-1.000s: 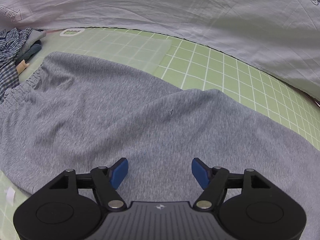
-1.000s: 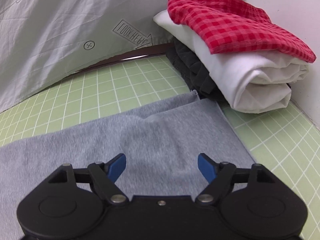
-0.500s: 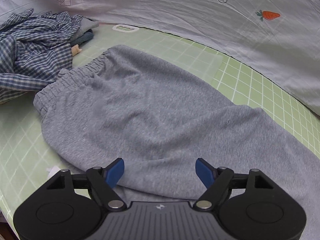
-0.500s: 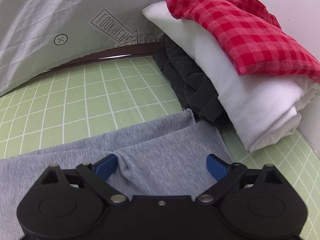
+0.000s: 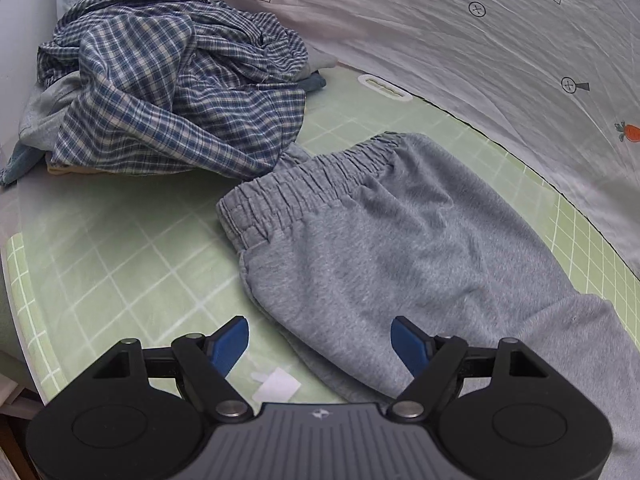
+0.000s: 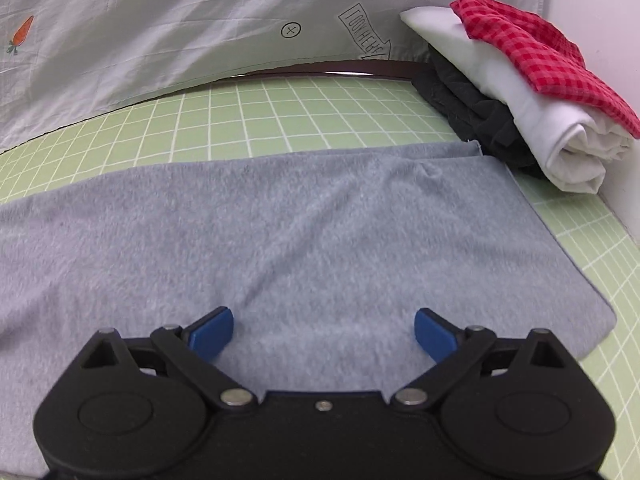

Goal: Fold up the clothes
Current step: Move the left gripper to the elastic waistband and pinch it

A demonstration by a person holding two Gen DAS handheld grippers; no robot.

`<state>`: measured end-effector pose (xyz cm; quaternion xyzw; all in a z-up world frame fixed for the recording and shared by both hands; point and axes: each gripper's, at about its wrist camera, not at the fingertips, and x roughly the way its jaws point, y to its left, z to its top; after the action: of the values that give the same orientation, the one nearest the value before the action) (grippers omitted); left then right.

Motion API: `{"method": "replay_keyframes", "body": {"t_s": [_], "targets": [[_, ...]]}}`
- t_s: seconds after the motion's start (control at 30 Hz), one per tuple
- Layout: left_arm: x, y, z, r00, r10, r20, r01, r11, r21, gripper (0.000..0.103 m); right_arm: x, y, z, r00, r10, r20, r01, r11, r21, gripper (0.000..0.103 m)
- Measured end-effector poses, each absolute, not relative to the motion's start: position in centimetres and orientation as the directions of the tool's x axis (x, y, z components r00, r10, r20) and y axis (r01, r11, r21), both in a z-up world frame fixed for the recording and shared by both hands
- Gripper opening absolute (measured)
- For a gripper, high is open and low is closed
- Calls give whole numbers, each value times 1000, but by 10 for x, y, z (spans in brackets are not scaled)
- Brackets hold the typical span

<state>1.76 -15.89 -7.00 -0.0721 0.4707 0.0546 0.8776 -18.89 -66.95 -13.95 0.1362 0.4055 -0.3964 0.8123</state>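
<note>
Grey sweatpants (image 5: 400, 248) lie flat on the green grid mat (image 5: 120, 264), elastic waistband (image 5: 304, 184) toward the left in the left wrist view. My left gripper (image 5: 318, 334) hovers open over the pants' near edge just below the waist, with nothing pinched. In the right wrist view the grey pant leg (image 6: 280, 232) stretches across the mat (image 6: 280, 120), its hem (image 6: 560, 248) at the right. My right gripper (image 6: 324, 326) stands wide open just above the leg, and the fabric under it lies loose.
A crumpled blue plaid shirt (image 5: 160, 92) tops a heap of clothes at the back left. A folded stack of red gingham (image 6: 540, 48), white (image 6: 520, 104) and black (image 6: 472, 120) cloth sits by the hem. A white printed sheet (image 6: 160, 32) hangs behind. White tape scrap (image 5: 278, 388) lies on the mat.
My left gripper has slid left along the pants to the waistband, bringing the plaid heap into view. My right gripper has opened wider and drawn back from the folded stack; the leg now lies flat.
</note>
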Motion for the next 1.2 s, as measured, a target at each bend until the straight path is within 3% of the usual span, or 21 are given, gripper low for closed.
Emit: {"method": "replay_keyframes", "body": {"t_s": [0.43,0.8,1.07,1.2], "targets": [[88,-123,-78,632,-135,-763,206,979,-3,64,-176,-568,-145,233,-632,-740,846,506,-166,101],[108,-128,-98,637,-256,-728,379,925,7,65,-142,-548,-141,114,-702,-703,798,486,-356,101],[129,-118,-106,585,-320,-746,362,925,-113,66,-141,-550,-141,99,-703,-705,818,461,-344,103],[135,-115,-110,539,-348,-767,364,917,-160,76,-144,-549,-142,107,-705,-701,827,454,-330,103]]}}
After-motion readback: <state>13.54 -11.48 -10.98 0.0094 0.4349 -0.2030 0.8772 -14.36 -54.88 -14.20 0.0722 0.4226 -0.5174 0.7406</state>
